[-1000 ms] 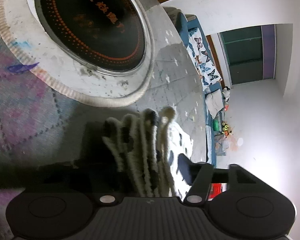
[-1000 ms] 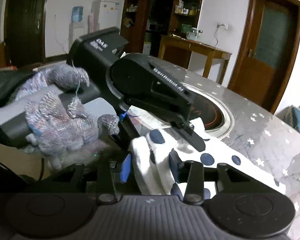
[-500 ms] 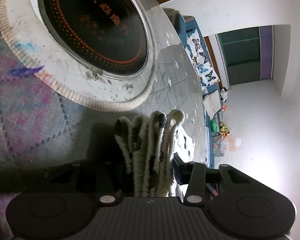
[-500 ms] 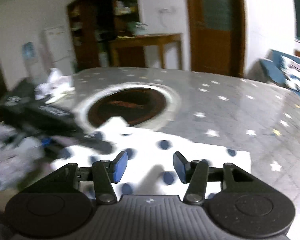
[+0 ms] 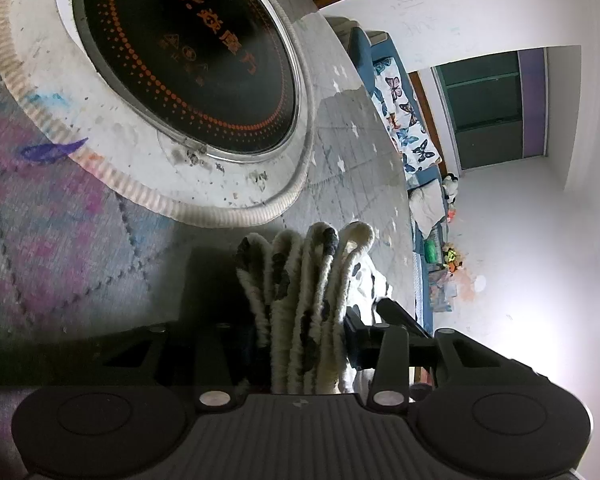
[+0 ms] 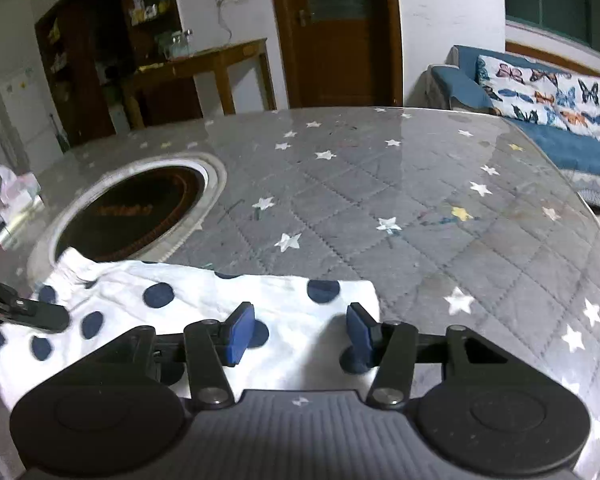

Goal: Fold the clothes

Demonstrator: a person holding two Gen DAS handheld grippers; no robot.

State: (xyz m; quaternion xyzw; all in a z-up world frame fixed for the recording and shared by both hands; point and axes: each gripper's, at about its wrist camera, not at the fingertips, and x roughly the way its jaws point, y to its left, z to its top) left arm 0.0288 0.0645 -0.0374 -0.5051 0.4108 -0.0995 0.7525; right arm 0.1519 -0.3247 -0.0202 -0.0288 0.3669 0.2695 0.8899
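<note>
Orange logo and characters on round black cooktop (image 5: 188, 60), not legible

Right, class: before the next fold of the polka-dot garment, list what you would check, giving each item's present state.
1. Left gripper shut on the polka-dot garment, bunched layers between its fingers: ok.
2. Right gripper open and empty above the cloth: ok.
3. Garment lying flat: not ok, its left end is gathered.
4. Garment clear of the round cooktop: cannot tell, its corner lies near the rim.
5. Bare quilted table cover to the right for laying the fold: ok.
</note>
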